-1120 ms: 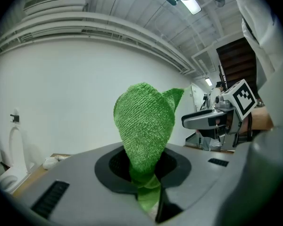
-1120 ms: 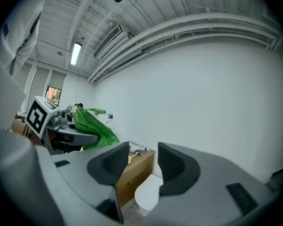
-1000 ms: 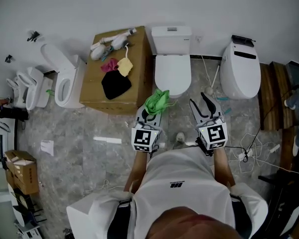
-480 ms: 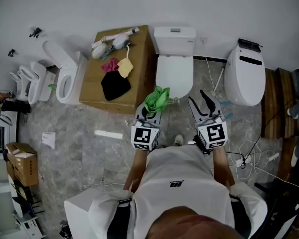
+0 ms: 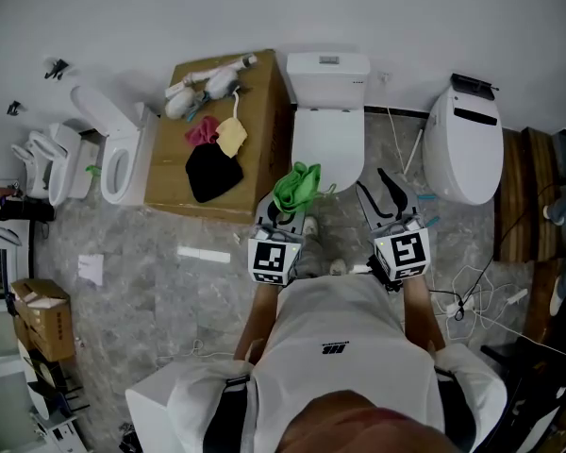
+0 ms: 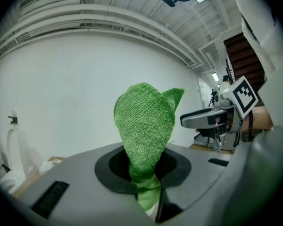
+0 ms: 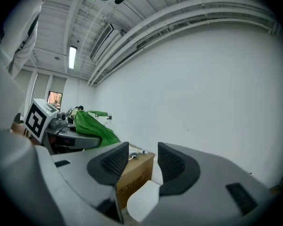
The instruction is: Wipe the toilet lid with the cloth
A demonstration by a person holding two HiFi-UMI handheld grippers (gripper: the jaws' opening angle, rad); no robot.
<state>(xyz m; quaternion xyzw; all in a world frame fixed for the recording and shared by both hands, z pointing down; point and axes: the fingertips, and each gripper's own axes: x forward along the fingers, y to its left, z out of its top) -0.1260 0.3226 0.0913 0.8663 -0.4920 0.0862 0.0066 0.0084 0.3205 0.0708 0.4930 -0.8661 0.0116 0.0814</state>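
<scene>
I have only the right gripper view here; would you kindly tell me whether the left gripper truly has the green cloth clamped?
Observer: Yes; in the left gripper view the left gripper has its jaws shut on the green cloth, which stands up out of them.
Operator: Thank you. Is the toilet lid down?
Observer: Yes, the head view shows the toilet lid closed, just beyond the cloth.
Operator: Is the cloth on it yet?
Observer: Not yet; in the left gripper view the cloth stands free, with only the bare wall behind it.
</scene>
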